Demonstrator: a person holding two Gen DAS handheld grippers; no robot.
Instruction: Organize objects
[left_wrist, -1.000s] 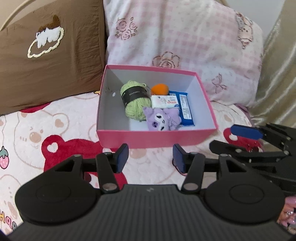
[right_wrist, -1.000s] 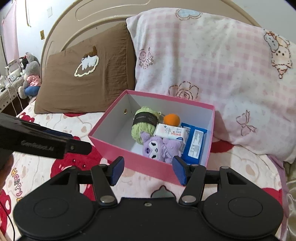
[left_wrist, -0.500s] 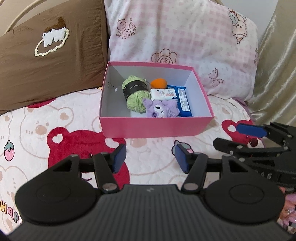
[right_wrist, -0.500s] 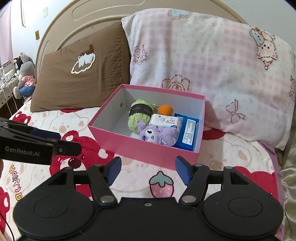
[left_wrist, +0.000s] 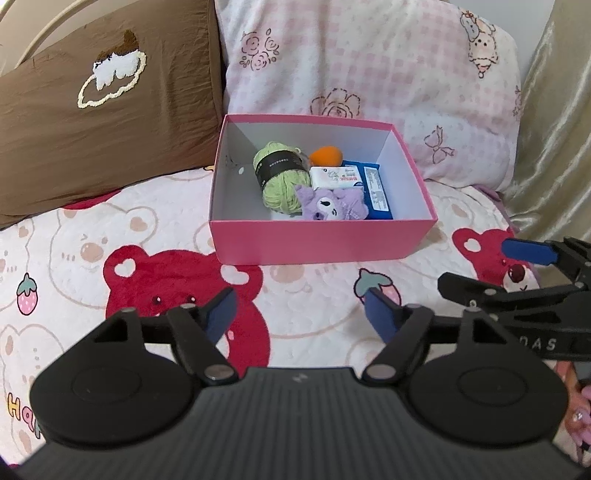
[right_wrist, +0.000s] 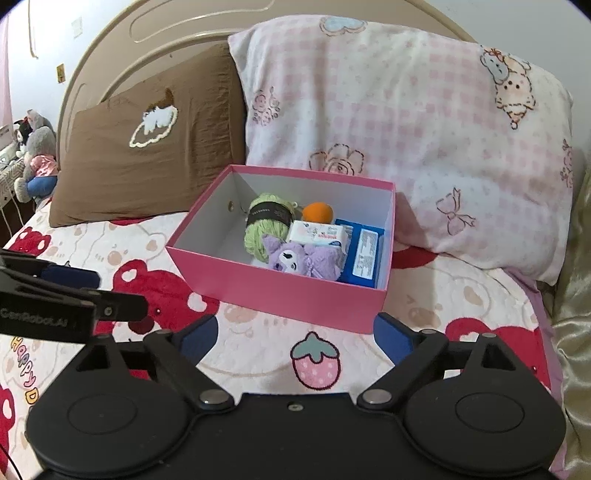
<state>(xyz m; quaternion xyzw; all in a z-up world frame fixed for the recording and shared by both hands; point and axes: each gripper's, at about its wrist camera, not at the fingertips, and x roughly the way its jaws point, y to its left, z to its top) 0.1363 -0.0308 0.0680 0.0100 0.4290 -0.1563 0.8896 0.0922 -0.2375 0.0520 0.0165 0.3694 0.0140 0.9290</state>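
Hovering over the bedspread (left_wrist: 303, 295), left gripper (left_wrist: 299, 308) and right gripper (right_wrist: 295, 334) are both spread wide, empty. Pink box (right_wrist: 280, 291) near pillows contains yarn (right_wrist: 266, 225), purple plush (right_wrist: 299, 258), orange ball (right_wrist: 317, 212), packets. Judged: packing done; next move, if any, needs a loose item located, none visible.

a brown pillow (right_wrist: 147, 158) with a stitched white cloud leans on the beige headboard (right_wrist: 177, 48), touching a pink checked pillow (right_wrist: 406, 140) beside it. both stand on a bedspread (left_wrist: 110, 240) printed with red bears and strawberries. a grey plush toy (right_wrist: 37, 162) sits at the far left, a gold curtain (left_wrist: 554, 129) at the right.
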